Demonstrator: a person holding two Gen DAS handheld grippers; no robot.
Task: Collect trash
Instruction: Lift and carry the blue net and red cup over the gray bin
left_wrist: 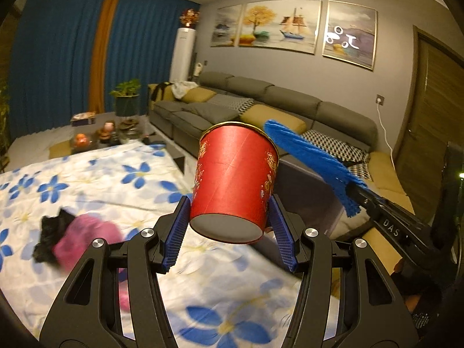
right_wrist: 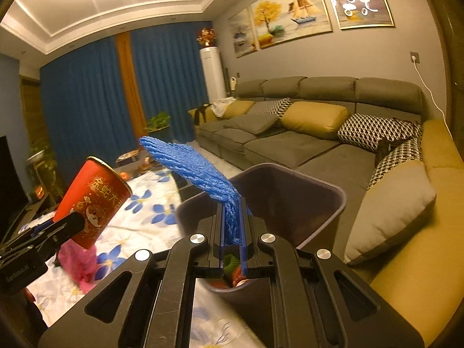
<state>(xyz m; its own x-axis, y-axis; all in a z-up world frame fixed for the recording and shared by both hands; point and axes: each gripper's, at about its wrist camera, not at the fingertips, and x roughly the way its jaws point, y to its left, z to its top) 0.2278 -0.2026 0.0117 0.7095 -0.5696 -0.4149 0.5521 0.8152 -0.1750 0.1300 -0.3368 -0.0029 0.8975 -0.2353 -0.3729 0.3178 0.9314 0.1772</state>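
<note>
My left gripper (left_wrist: 229,226) is shut on a red paper cup (left_wrist: 235,179) with gold print, held tilted in the air above the table; the cup also shows in the right wrist view (right_wrist: 92,203). My right gripper (right_wrist: 232,226) is shut on a blue foam net sleeve (right_wrist: 197,168), held over the dark purple trash bin (right_wrist: 333,203). The sleeve also shows in the left wrist view (left_wrist: 307,156), to the right of the cup. Some red and green trash lies in the bin's bottom (right_wrist: 232,272).
A table with a white cloth with blue flowers (left_wrist: 116,179) carries a pink crumpled item (left_wrist: 90,237) and a black item (left_wrist: 49,237). A grey sofa (right_wrist: 304,145) with cushions runs behind the bin. A coffee table with ornaments (left_wrist: 110,133) stands farther back.
</note>
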